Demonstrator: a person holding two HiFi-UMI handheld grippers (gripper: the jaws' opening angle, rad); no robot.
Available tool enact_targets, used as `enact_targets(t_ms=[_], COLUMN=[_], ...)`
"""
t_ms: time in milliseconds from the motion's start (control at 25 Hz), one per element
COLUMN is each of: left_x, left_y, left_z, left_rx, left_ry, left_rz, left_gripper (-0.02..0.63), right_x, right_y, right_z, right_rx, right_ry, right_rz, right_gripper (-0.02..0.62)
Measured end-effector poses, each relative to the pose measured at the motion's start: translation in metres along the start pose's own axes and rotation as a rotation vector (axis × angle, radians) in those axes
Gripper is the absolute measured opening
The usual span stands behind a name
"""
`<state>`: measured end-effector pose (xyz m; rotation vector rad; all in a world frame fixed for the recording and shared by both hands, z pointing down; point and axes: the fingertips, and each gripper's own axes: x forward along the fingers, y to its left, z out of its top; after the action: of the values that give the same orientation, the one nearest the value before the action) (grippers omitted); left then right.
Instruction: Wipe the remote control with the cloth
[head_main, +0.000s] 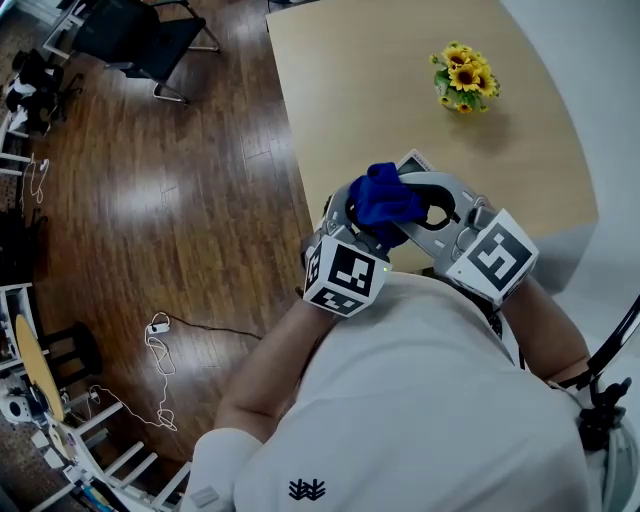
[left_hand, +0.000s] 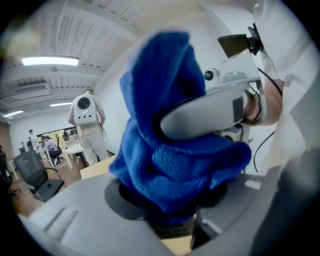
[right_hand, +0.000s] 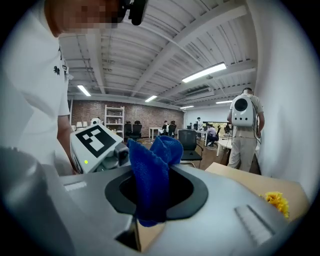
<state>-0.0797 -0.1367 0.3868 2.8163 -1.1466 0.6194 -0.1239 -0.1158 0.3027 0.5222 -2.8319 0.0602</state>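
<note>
A blue cloth (head_main: 383, 198) is bunched between my two grippers over the table's near edge. My left gripper (head_main: 372, 226) is shut on the blue cloth (left_hand: 170, 160), which bulges up out of its jaws (left_hand: 170, 202). My right gripper (head_main: 436, 206) comes in from the right, and one grey jaw of it lies across the cloth in the left gripper view. A fold of the cloth (right_hand: 150, 180) stands in the gap of my right gripper (right_hand: 152, 194); whether the pads press it is hidden. A small white flat thing (head_main: 415, 161) shows just past the cloth. No remote control is clearly visible.
The tan table (head_main: 350, 80) carries a small bunch of yellow sunflowers (head_main: 465, 78) at its far right. Wood floor lies to the left, with a black chair (head_main: 140, 40) and loose white cables (head_main: 160, 340). A person with a white backpack (right_hand: 245, 130) stands in the room behind.
</note>
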Motion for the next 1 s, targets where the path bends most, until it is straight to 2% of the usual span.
enact_targets(t_ms=[240,440,720,880,1000], left_x=[-0.003,-0.003,-0.006,-0.008,-0.009], left_y=[-0.001,-0.003,-0.002,0.000,0.001], left_z=[-0.003,-0.006,-0.007,-0.007,-0.008], left_rx=[-0.006,-0.003,0.000,0.000,0.000], left_ry=[-0.001,0.004,0.006,0.002,0.004], left_rz=[0.006,0.007,0.007,0.012,0.013], left_gripper=[0.236,0.236,0.236,0.236,0.236], right_x=[-0.014,-0.034,-0.061,-0.069,-0.067], right_y=[-0.033,-0.062,-0.098,-0.101,-0.086], right_z=[-0.010,-0.011,-0.004,0.007,0.023], right_rx=[-0.045,-0.127,-0.122,-0.156,-0.180], right_ry=[0.035,0.025,0.026,0.007,-0.030], right_rz=[-0.108,-0.181,-0.302,-0.331,-0.313], right_gripper=[0.077,0.077,0.077,0.077,0.077])
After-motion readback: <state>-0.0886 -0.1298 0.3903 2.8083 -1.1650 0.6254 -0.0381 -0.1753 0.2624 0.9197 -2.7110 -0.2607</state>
